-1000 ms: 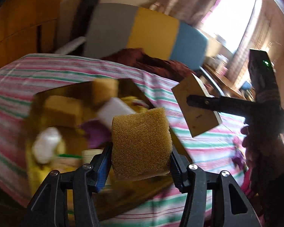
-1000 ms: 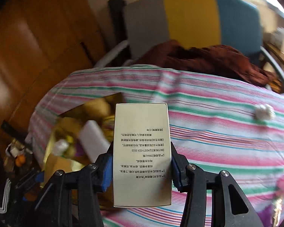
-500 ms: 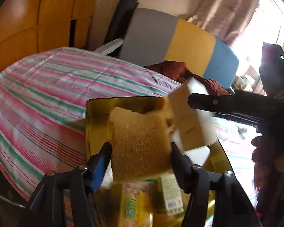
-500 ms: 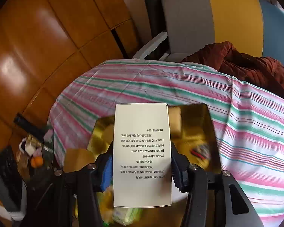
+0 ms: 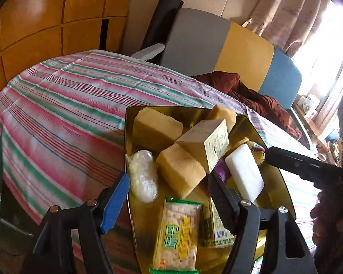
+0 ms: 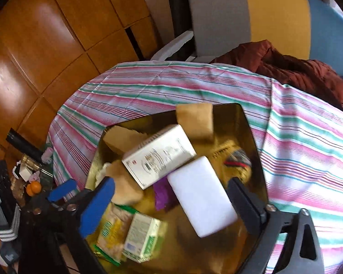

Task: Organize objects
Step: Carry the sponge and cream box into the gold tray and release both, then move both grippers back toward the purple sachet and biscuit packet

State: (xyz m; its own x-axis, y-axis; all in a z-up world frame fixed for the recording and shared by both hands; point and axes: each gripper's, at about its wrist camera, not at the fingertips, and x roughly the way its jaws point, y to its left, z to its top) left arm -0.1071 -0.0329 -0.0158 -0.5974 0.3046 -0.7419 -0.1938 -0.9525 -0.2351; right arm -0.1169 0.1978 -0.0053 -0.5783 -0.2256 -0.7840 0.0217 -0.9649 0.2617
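A gold tray (image 5: 167, 107) on the striped tablecloth (image 5: 57, 114) holds a pile of things. The tan sponge (image 5: 180, 171) lies loose in it, just past my left gripper (image 5: 169, 196). Those jaws are opening, and neither pad presses the sponge. The cream box (image 6: 159, 155) rests tilted on the pile in the tray (image 6: 251, 137), beyond my right gripper (image 6: 171, 205). Its jaws are opening wide and hold nothing. In the left wrist view the box (image 5: 205, 141) leans on other sponges, and the right gripper's black finger (image 5: 297, 164) reaches in from the right.
The tray also holds a white block (image 6: 201, 196), a cracker packet (image 5: 178, 230), a small green-and-white carton (image 6: 141, 237), a plastic-wrapped lump (image 5: 141, 175) and more sponges. A grey, yellow and blue chair (image 5: 217, 45) with dark red cloth (image 5: 251, 93) stands behind the table. Clutter (image 6: 27, 178) lies on the floor at left.
Both grippers moved over the tray and opened. The left let go of the sponge and the right let go of the box; both now lie in the tray.
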